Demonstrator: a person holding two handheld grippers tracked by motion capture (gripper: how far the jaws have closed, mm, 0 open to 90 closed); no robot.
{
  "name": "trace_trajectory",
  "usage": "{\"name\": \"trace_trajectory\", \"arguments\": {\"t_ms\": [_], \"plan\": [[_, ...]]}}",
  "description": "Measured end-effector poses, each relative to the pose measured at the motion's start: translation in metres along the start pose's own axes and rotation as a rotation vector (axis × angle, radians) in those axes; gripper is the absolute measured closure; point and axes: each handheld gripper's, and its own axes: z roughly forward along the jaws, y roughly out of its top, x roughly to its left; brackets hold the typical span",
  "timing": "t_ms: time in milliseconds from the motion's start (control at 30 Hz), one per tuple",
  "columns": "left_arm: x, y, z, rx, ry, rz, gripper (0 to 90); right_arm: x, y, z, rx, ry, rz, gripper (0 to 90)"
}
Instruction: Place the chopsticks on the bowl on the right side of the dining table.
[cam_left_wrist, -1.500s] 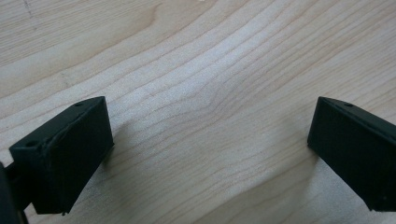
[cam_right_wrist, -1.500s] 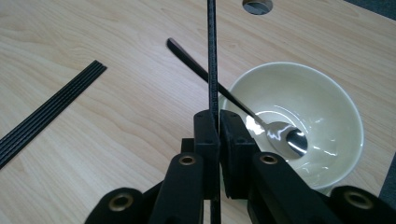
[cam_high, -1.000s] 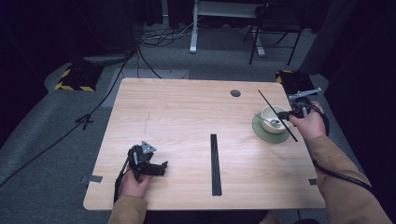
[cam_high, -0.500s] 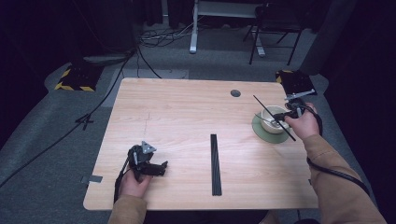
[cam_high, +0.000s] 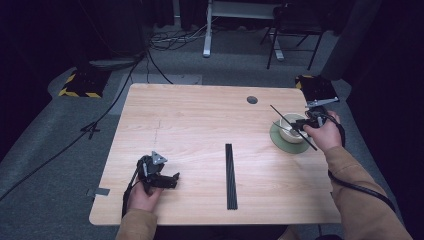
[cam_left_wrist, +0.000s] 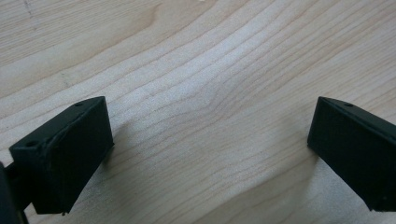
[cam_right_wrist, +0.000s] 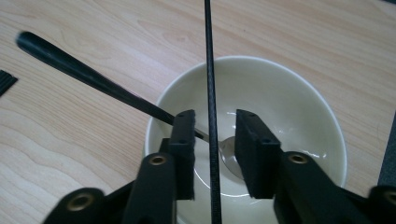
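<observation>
Right claw (cam_right_wrist: 212, 154), jaws just opened and loose around an unlabelled black rod (cam_right_wrist: 208, 70) over the bowl (cam_right_wrist: 299, 107); left claw (cam_left_wrist: 210, 149) spread.

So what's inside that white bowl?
A spoon leans in the bowl, its dark handle sticking out over the rim. A thin black rod crosses above, between the right gripper's open jaws. They cover part of the bottom.

One bowl (cam_high: 292, 127), one saucer (cam_high: 280, 142), one spoon (cam_right_wrist: 93, 77), several black rods (cam_high: 229, 175).

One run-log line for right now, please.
right claw: just opened, thin black rod loose between jaws | over bowl, spoon inside | left claw: open, empty
</observation>
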Motion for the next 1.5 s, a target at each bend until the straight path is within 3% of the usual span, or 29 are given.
{"name": "trace_trajectory", "arguments": {"t_ms": [133,367,633,700,1100,1133,1333,1500], "plan": [[0.000,0.002,0.001,0.008,-0.003,0.006,0.3,0.012,0.001,-0.010,-0.048,0.004,-0.001,55.2],[0.000,0.002,0.002,0.004,-0.005,0.003,0.3,0.031,0.001,-0.025,-0.079,0.027,-0.033,54.4],[0.000,0.002,0.002,0.004,-0.004,0.004,0.3,0.064,0.007,-0.039,-0.134,0.105,-0.077,53.2],[0.000,0.002,0.002,0.004,-0.005,0.003,0.3,0.079,0.007,-0.041,-0.144,0.141,-0.100,53.8],[0.000,0.002,0.001,0.006,-0.001,0.007,0.3,0.117,0.006,-0.032,-0.135,0.250,-0.129,50.7],[0.000,0.002,0.001,0.005,-0.001,0.005,0.3,0.124,0.004,-0.028,-0.130,0.275,-0.123,50.3],[0.000,0.002,0.001,0.007,-0.001,0.007,0.4,0.136,0.000,-0.025,-0.160,0.288,-0.131,48.9],[0.000,0.002,0.001,0.003,0.001,0.006,0.4,0.155,-0.006,-0.020,-0.164,0.320,-0.158,47.8]]}}
